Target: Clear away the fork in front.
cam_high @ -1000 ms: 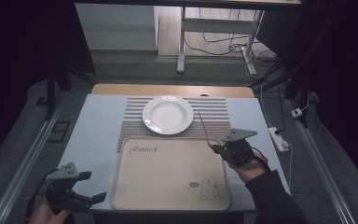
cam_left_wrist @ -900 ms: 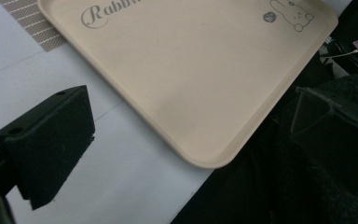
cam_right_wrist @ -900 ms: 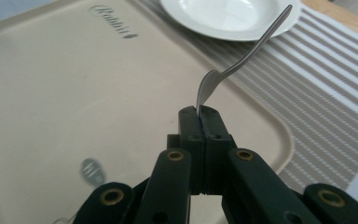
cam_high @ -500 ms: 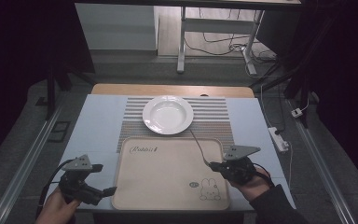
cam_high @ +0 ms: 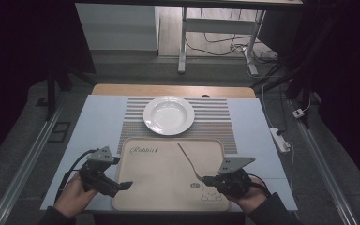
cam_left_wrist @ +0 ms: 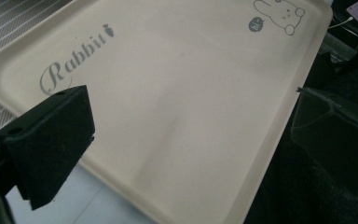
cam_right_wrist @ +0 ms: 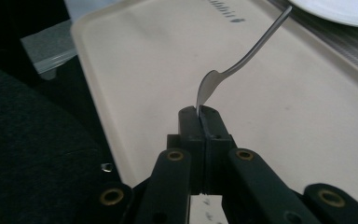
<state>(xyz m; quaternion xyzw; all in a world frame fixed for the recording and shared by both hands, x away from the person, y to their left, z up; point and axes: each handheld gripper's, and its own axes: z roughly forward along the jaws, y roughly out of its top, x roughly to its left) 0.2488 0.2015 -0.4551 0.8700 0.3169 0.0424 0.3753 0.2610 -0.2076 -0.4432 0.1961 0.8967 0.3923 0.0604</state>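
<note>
1. Two tools sit at the near edge of the worktop (cam_high: 98,112), one per hand, on either side of a beige tray (cam_high: 168,187).
2. Right tool (cam_high: 207,178): jaws clenched on a metal fork (cam_high: 187,158). In the right gripper view the jaws are pressed together on the fork's wide end (cam_right_wrist: 205,91), and the handle runs up and away over the tray (cam_right_wrist: 307,116).
3. Fork in the high view: held above the tray's right half, with its free end pointing toward the plate (cam_high: 168,115). Whether the far end touches the tray, cannot tell.
4. Left tool (cam_high: 122,186): released, jaws wide apart. In the left gripper view one pad (cam_left_wrist: 51,140) sits over the tray's left edge and the other jaw is off the near rim, with bare tray (cam_left_wrist: 191,93) between them. It grips nothing.
5. Left hand (cam_high: 72,194) holds its tool at the tray's near-left corner. Right hand (cam_high: 248,194) holds its tool at the near-right corner.
6. Tray: "Rabbit" lettering (cam_high: 144,150) at the far left, rabbit drawing (cam_high: 211,193) at the near right, just beside the right tool.
7. White plate, empty, sits on a striped mat (cam_high: 215,126) beyond the tray, apart from the tray rim.
</note>
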